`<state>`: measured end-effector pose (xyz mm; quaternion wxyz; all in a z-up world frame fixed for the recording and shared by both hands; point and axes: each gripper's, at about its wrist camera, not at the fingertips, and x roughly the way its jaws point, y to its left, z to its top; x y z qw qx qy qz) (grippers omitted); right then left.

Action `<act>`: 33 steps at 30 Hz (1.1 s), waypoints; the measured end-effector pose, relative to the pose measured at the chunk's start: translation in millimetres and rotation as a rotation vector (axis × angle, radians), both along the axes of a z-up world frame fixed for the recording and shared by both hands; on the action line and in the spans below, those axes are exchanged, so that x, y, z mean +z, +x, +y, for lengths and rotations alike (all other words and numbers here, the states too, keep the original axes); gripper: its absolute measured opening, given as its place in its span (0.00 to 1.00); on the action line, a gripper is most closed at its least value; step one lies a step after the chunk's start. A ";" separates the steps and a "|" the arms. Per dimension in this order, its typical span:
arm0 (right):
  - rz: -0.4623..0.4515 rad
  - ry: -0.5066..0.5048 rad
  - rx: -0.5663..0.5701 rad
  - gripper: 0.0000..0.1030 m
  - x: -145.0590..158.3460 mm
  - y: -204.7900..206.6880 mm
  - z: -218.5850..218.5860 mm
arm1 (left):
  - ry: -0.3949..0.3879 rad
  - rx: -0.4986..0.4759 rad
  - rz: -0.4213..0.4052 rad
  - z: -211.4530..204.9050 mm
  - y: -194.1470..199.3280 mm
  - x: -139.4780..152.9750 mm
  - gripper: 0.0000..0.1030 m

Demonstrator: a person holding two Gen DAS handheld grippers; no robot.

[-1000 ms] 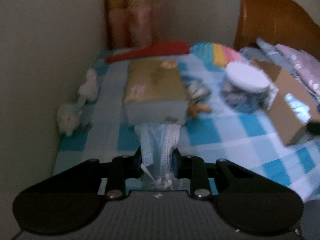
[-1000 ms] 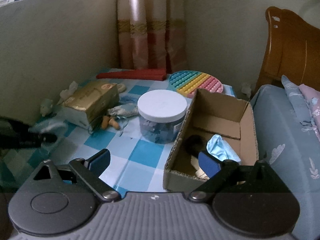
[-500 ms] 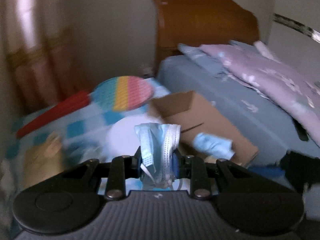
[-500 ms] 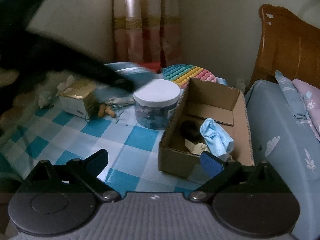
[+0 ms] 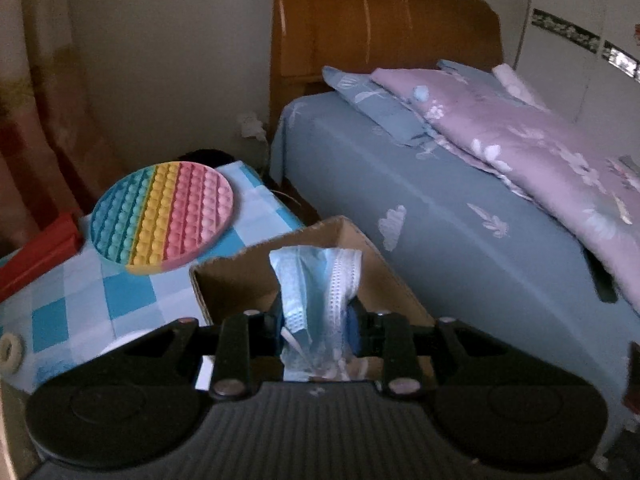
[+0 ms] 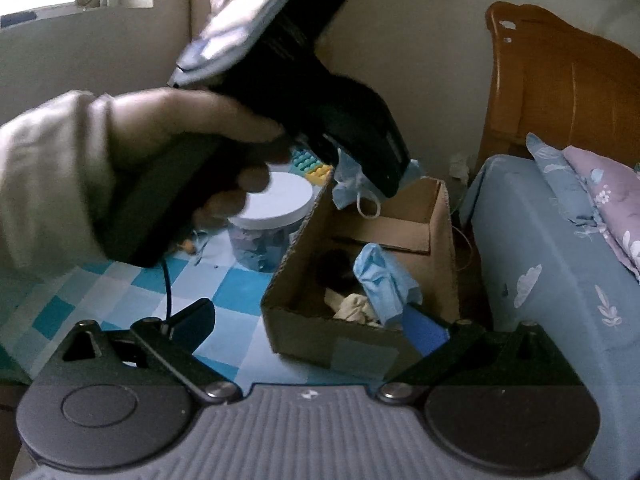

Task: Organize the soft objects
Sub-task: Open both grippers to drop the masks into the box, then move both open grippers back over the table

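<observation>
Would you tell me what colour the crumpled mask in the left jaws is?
Light blue face mask, clearest in the left wrist view.

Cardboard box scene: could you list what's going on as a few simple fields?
held item: face mask, pinched in left gripper
position: above the cardboard box, over its far end
box contents: another blue mask, a pale cloth, something dark
right gripper: open, holding nothing
nearby: white-lidded jar, rainbow bubble mat, bed

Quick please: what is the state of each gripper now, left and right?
Left gripper: closed on a blue face mask, above the cardboard box.
Right gripper: open, holding nothing.
</observation>
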<state>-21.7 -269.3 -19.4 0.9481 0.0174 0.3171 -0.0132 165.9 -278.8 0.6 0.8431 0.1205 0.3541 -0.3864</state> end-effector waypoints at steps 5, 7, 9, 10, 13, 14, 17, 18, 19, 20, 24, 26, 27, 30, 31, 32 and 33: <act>-0.002 0.035 -0.011 1.00 1.4 0.4 -4.7 | -0.009 0.031 0.002 3.4 1.8 -2.4 0.75; -0.002 0.030 -0.009 1.00 0.9 -0.3 -3.9 | -0.011 0.031 -0.015 10.0 -3.2 4.2 0.84; 0.001 0.027 -0.011 1.00 0.8 -0.6 -2.3 | -0.023 0.042 -0.045 20.2 -9.8 12.8 0.90; 0.000 0.025 -0.010 1.00 1.2 -0.9 -1.2 | -0.027 0.045 -0.056 25.9 -12.6 17.2 0.92; -0.002 0.022 -0.011 1.00 3.4 -2.6 1.5 | -0.026 0.069 -0.069 44.5 -22.6 27.8 0.95; 0.000 0.020 -0.013 1.00 4.0 -3.0 2.5 | -0.022 0.080 -0.069 50.7 -26.0 30.4 0.95; 0.008 0.009 -0.021 1.00 5.9 -2.9 6.5 | -0.001 0.102 -0.074 70.1 -39.2 35.1 0.97; 0.014 0.009 -0.017 1.00 6.5 -2.4 8.1 | 0.004 0.108 -0.076 78.7 -45.0 36.5 0.97; 0.020 0.009 -0.014 1.00 7.1 -2.2 9.5 | 0.007 0.115 -0.080 85.5 -49.6 37.3 0.97; 0.023 0.006 -0.014 1.00 8.0 -2.1 11.7 | 0.007 0.126 -0.085 93.7 -54.5 38.2 0.97; 0.025 -0.002 -0.012 1.00 11.5 -3.6 20.6 | 0.001 0.197 -0.107 130.3 -75.9 38.2 0.97; 0.024 -0.001 -0.007 1.00 13.2 -4.9 25.6 | -0.006 0.238 -0.113 149.0 -85.3 36.7 0.97; 0.024 -0.001 -0.005 1.00 13.7 -5.1 28.6 | -0.007 0.260 -0.115 157.9 -89.9 35.7 0.97; 0.027 -0.009 0.007 1.00 14.1 -4.7 38.1 | 0.001 0.326 -0.140 184.4 -102.8 32.3 0.97; 0.028 -0.013 0.012 1.00 14.1 -4.2 41.5 | 0.007 0.346 -0.152 192.6 -107.3 30.0 0.97; 0.025 -0.016 0.018 1.00 14.7 -4.4 45.4 | 0.015 0.366 -0.163 200.9 -111.5 27.0 0.98; 0.022 -0.018 0.026 1.00 14.6 -4.1 48.7 | 0.025 0.387 -0.168 209.4 -115.1 23.4 0.98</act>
